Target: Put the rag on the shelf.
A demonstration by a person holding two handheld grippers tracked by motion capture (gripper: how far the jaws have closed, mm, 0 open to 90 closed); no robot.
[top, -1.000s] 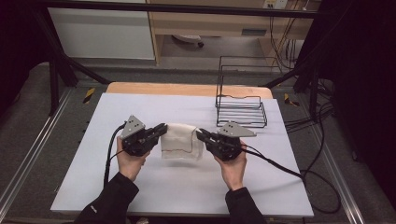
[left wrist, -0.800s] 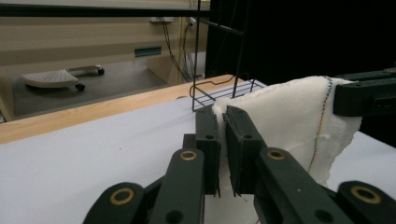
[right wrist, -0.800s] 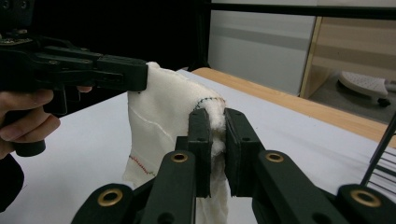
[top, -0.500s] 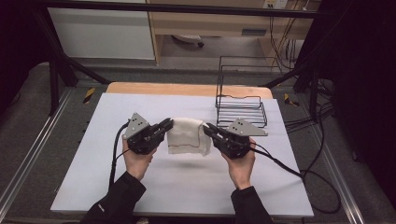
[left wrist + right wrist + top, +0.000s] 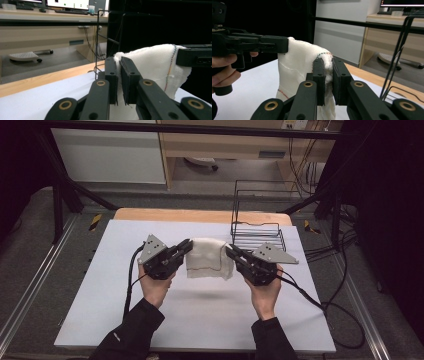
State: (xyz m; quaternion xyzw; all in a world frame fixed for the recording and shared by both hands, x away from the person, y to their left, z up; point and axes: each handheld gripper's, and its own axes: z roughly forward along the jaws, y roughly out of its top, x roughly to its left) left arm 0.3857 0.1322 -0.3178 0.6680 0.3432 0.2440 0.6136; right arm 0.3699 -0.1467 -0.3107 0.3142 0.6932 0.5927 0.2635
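So I've got the white cloth [image 5: 208, 258] strung between both hands, off the tabletop [image 5: 115, 310]: left gripper [image 5: 186, 246] clenched on its left top corner, right gripper [image 5: 231, 251] on the right. Long edge runs gripper to gripper, rest hangs down, wire rack [image 5: 257, 227] just behind.

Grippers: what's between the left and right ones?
The white cloth spans the gap in the high view, pinched by the left gripper at one end and the right gripper at the other.

Cloth [image 5: 207, 257] above table [image 5: 100, 295], between grippers; wire rack [image 5: 257, 222] behind right
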